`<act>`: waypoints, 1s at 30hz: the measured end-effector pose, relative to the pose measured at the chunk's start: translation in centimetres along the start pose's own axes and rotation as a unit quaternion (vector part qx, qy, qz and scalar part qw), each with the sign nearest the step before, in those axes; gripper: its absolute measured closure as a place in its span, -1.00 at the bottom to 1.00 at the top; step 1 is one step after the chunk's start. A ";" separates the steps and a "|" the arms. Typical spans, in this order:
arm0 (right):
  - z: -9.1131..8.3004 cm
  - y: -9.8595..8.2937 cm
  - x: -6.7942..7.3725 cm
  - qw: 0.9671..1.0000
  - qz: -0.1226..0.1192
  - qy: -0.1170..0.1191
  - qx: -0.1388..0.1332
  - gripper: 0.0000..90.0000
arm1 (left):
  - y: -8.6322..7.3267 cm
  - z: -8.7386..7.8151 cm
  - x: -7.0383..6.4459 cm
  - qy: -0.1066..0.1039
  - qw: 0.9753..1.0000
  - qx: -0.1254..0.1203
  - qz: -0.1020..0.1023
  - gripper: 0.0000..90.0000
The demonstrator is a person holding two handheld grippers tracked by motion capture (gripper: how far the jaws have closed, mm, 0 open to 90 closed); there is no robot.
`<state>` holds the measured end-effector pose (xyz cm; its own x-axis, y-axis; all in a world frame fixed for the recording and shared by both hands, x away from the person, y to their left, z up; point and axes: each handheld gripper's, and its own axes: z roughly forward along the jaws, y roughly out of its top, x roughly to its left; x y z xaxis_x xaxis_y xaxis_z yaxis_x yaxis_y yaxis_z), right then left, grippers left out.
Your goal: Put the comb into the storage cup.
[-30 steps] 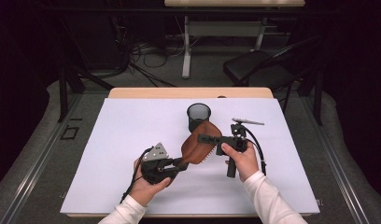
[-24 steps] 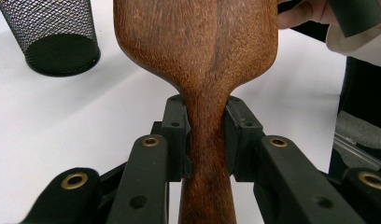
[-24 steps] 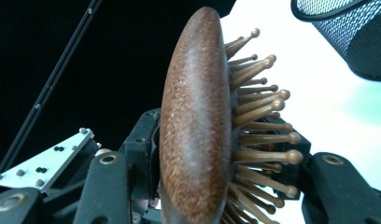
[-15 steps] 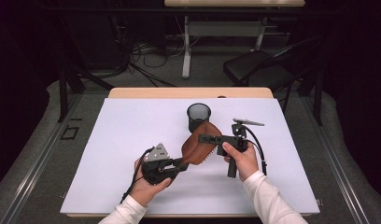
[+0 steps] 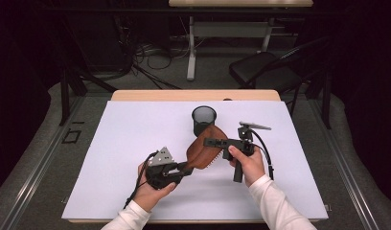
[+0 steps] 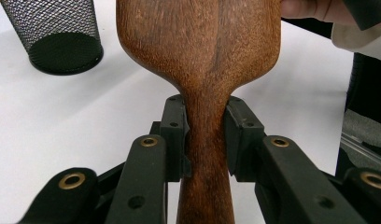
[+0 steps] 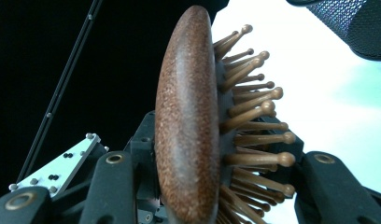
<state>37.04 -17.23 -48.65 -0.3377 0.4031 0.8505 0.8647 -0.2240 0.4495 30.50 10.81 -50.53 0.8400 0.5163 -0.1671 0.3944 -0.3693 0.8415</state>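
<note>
Your left hand point(image 5: 153, 189) comes in low from the near edge of the desk point(image 5: 112, 143), forearm angled up and to the right, and its left gripper point(image 6: 205, 135) is clamped on the narrow neck of the wooden hairbrush point(image 5: 205, 147), one jaw pressed to each side of the handle. Your right hand point(image 5: 248, 163) sits farther right, wrist bent inward, holding the right gripper point(image 5: 210, 142) so it reaches leftward across the brush head. Its jaws stand to either side of the head, one by the smooth back, one among the bristles; you cannot tell whether they press on it.

The brush is held above the desk between your two hands, long axis running from the near left up toward the far right, head pointing at the black mesh cup point(image 5: 203, 120) just beyond it.
</note>
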 end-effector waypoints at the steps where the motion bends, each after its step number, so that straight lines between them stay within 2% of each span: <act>1: 0.0 0.0 0.0 1.000 0.000 -0.001 0.000 0.09 | 0.0 0.0 0.0 0.001 1.000 0.000 -0.002 0.59; 18: -0.2 0.3 -0.3 1.000 0.010 -0.010 -0.003 0.10 | 0.0 0.0 0.1 -0.006 1.000 -0.008 -0.010 0.48; 30: -0.3 0.5 -0.7 1.000 0.018 -0.009 -0.009 0.10 | 0.0 0.0 0.6 -0.010 0.999 -0.006 -0.030 0.25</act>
<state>37.61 -17.88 -48.91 -0.3003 0.4101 0.8611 0.8690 -0.2546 0.4243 30.96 11.14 -50.64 0.8223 0.5211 -0.2284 0.4399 -0.3277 0.8361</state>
